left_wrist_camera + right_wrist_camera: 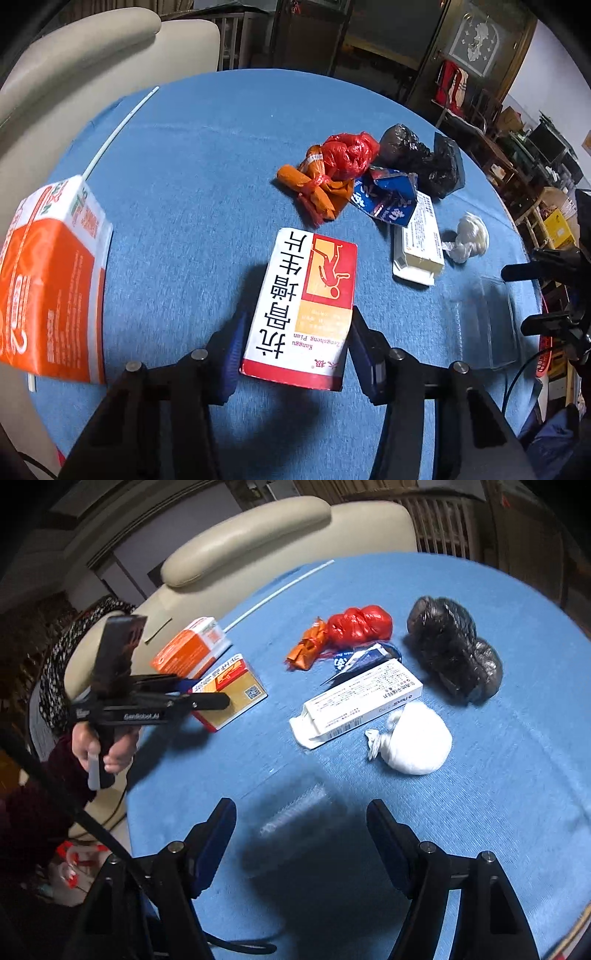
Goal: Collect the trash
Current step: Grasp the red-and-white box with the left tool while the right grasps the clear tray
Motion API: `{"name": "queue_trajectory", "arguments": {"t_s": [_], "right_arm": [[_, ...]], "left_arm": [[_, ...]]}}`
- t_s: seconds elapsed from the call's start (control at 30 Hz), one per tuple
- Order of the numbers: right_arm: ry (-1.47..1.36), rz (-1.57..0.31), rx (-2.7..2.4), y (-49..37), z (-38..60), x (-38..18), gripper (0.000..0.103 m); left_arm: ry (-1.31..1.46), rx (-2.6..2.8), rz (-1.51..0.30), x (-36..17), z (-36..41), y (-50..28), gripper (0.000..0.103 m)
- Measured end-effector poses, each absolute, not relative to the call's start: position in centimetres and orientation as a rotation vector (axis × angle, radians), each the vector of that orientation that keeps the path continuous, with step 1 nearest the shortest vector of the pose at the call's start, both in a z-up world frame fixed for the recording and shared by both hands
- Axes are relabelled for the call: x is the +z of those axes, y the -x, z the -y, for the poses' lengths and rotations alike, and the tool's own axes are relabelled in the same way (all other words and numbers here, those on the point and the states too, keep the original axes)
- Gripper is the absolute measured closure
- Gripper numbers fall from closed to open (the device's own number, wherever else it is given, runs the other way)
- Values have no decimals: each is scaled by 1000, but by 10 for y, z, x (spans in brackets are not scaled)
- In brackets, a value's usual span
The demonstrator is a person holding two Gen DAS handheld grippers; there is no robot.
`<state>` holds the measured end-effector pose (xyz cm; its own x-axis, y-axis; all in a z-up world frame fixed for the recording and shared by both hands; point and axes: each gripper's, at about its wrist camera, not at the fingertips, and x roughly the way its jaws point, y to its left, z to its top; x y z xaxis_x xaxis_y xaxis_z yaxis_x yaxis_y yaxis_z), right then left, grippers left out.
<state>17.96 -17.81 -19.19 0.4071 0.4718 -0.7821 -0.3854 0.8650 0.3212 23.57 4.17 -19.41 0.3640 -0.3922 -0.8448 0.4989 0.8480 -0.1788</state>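
One round blue-clothed table (207,155) | cream chair (258,535) behind | left jaws grip medicine box (306,295) | right jaws wide

The clear plastic box (295,812) blurs; orange carton (48,280) is edge-cropped.

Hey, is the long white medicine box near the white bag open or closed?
Open at one end. The long white medicine box has its end flap sticking out flat on the blue tablecloth.
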Motion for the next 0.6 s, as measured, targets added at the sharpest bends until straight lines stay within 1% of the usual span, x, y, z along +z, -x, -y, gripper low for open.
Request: {"name": "queue_trajectory", "arguments": {"t_s": [0.07, 0.13, 0.23, 0.33, 0.4, 0.6], "right_arm": [[-65, -1017, 522, -175, 176, -191, 27], [-95, -1036, 494, -172, 179, -192, 27], [-211, -1038, 464, -166, 190, -194, 27], [-392, -1047, 392, -161, 194, -195, 27], [-419, -1050, 313, -160, 189, -191, 27], [-535, -1162, 62, -176, 173, -190, 27]], "left_arm": [[-98, -575, -1050, -192, -47, -228, 50], [-72, -571, -1041, -188, -54, -218, 50], [-46, -562, -1009, -180, -60, -199, 50], [-74, -509, -979, -174, -59, -181, 50], [-91, -474, -961, -169, -59, -172, 50], [-141, -367, -870, -144, -57, -144, 50]]}}
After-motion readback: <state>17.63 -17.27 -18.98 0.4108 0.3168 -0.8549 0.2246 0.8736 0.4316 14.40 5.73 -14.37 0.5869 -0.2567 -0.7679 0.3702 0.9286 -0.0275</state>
